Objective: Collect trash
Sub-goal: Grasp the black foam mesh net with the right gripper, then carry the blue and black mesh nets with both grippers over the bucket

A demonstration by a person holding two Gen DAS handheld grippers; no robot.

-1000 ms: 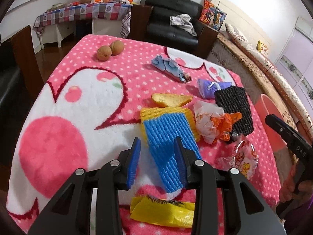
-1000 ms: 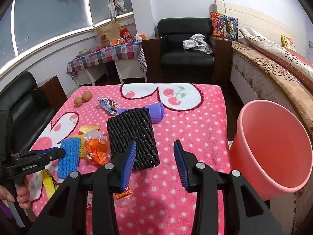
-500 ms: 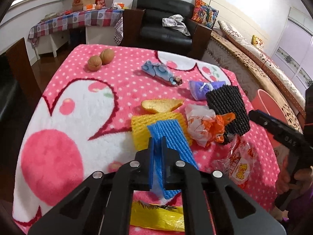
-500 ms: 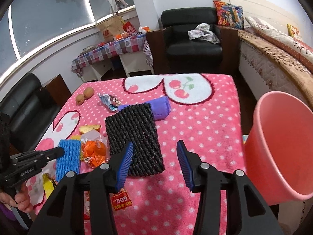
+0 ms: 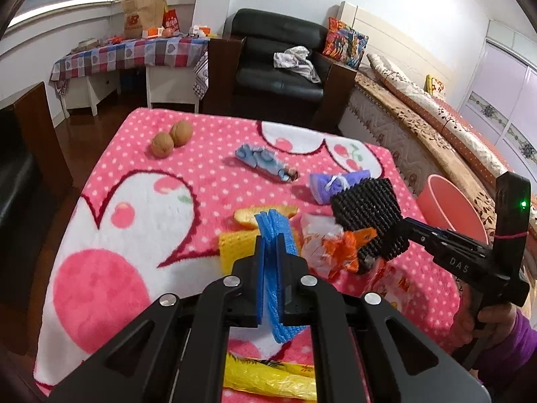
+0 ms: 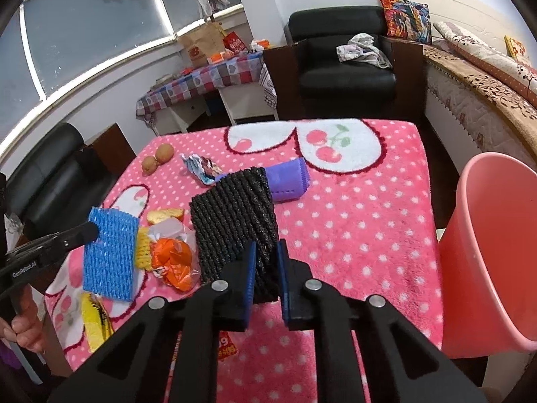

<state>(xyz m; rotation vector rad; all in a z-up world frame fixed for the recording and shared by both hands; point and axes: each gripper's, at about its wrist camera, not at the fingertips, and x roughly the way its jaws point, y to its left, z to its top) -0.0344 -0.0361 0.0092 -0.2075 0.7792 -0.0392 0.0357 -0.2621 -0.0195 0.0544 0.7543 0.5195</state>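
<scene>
Nearest to us, the left gripper [image 5: 268, 252] is clamped on the blue foam net [image 6: 110, 252], its jaws pressed against both faces; the net is lifted, its lower end hanging above the surface [image 5: 134, 221]. It is a flat ribbed mesh sleeve, bright blue. Below it, at the near edge of the surface, lies a yellow plastic bag [image 5: 268, 376].

Our right gripper [image 6: 265, 268] is closed on the near edge of the black foam net [image 6: 235, 215], a dark woven-looking mesh raised at that corner, with its far end overlapping the purple foam net [image 6: 288, 181].

Between the two grippers sit a yellow foam net [image 5: 235, 247], partly under the blue one, and a crumpled orange-and-clear wrapper [image 6: 171, 255] touching the black net's side. A piece of yellow peel [image 6: 166, 215] lies just beyond. A clear red-printed wrapper [image 6: 226, 347] lies near the surface's near edge beneath the right gripper.

To the right, the pink bucket [image 6: 496, 252] stands just off the surface's right edge, mouth open; the stretch of pink cloth between the black net and that edge carries nothing.

Farther on lie a blue printed wrapper [image 5: 265, 163], then two walnuts [image 5: 171, 137] touching each other near the far left corner.
</scene>
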